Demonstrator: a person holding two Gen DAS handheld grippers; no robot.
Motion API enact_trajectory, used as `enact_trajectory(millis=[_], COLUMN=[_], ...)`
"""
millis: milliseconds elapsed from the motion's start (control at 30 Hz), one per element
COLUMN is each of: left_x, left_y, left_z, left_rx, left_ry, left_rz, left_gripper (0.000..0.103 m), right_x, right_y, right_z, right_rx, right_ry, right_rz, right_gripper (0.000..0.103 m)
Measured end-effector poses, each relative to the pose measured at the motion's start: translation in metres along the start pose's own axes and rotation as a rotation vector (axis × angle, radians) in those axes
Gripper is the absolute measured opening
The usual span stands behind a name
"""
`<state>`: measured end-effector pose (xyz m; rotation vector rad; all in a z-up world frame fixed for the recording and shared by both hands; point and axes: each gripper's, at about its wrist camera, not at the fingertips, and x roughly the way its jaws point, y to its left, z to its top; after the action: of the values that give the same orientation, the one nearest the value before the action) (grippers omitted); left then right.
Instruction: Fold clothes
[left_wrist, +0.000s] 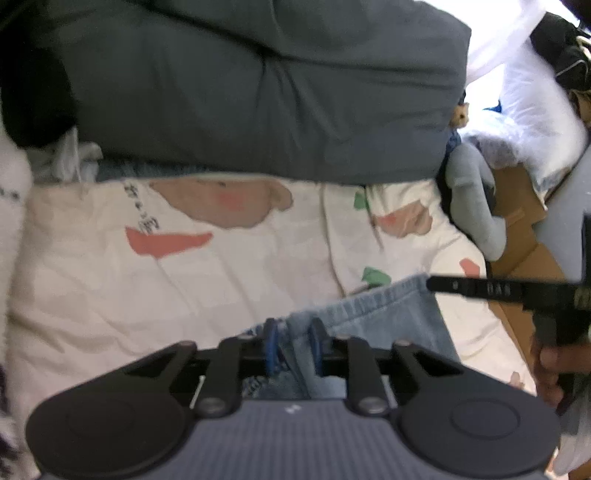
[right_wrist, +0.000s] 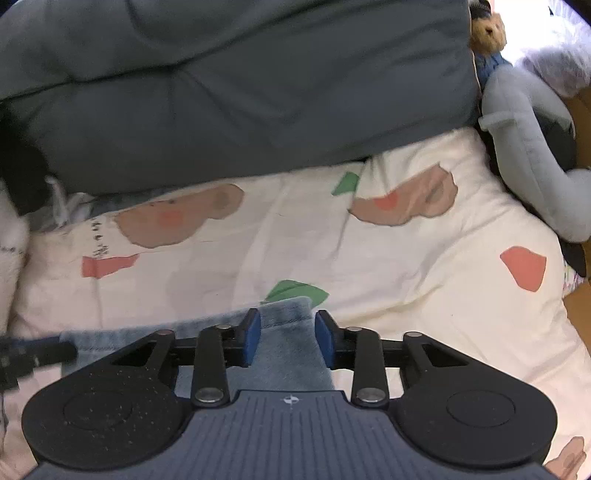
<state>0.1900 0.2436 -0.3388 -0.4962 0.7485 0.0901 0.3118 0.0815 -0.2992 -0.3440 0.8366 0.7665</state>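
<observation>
Light blue denim jeans (left_wrist: 384, 310) lie on a cream bedspread with pink and green prints (left_wrist: 184, 280). My left gripper (left_wrist: 294, 341) is shut on a bunched fold of the denim, which is pinched between its blue pads (left_wrist: 271, 343). In the right wrist view the jeans (right_wrist: 288, 332) show a hemmed edge lying flat between the spread blue pads (right_wrist: 253, 336) of my right gripper (right_wrist: 288, 338), which is open around the fabric. A black finger of the right gripper (left_wrist: 480, 288) reaches in from the right edge of the left wrist view, its tip at the denim's corner.
A thick dark grey quilt (left_wrist: 258, 92) fills the far side of the bed. A grey plush toy (right_wrist: 528, 147) lies at the right edge. Cardboard (left_wrist: 524, 229) and white plastic bags (left_wrist: 535, 110) are beyond it. A hand (left_wrist: 554, 365) holds the right gripper.
</observation>
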Motion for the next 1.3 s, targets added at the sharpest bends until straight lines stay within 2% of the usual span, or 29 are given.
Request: enact_trajectory(millis=[200, 333, 433, 533, 900, 1000, 1100, 1133, 1167, 1200, 1300], left_x=[-0.018, -0.008, 0.011, 0.028, 0.066, 0.065, 0.042, 0.034, 0.028, 0.023, 0.02], left_y=[-0.01, -0.021, -0.021, -0.01, 0.018, 0.018, 0.0, -0.008, -0.015, -0.021, -0.031], left_z=[0.0, -0.005, -0.011, -0.015, -0.026, -0.02, -0.009, -0.008, -0.007, -0.008, -0.018], left_rx=[0.022, 0.071, 0.121, 0.113, 0.111, 0.075, 0.084, 0.102, 0.118, 0.135, 0.19], left_ry=[-0.055, -0.054, -0.029, 0.003, 0.06, 0.083, 0.061, 0.044, 0.029, 0.02, 0.029], left_rz=[-0.082, -0.115, -0.092, -0.079, -0.095, -0.089, -0.045, -0.036, -0.037, -0.039, -0.048], left_gripper=[0.018, 0.015, 0.015, 0.002, 0.003, 0.003, 0.003, 0.007, 0.019, 0.024, 0.025], right_x=[-0.019, -0.011, 0.003, 0.021, 0.061, 0.061, 0.038, 0.029, 0.019, 0.01, -0.005], right_y=[0.024, 0.038, 0.044, 0.051, 0.062, 0.059, 0.046, 0.044, 0.045, 0.046, 0.054], right_z=[-0.019, -0.024, -0.025, -0.025, -0.044, -0.036, -0.028, -0.031, -0.035, -0.041, -0.06], right_rx=[-0.083, -0.11, -0.093, -0.091, -0.063, -0.014, 0.149, 0.178, 0.186, 0.188, 0.153], right_ry=[-0.066, -0.052, -0.047, -0.035, -0.017, 0.016, 0.014, -0.009, -0.037, -0.062, -0.085], right_rz=[0.106, 0.15, 0.147, 0.132, 0.084, 0.085, 0.075, 0.072, 0.063, 0.05, 0.01], right_gripper=[0.04, 0.039, 0.039, 0.039, 0.04, 0.04, 0.04, 0.04, 0.04, 0.04, 0.041])
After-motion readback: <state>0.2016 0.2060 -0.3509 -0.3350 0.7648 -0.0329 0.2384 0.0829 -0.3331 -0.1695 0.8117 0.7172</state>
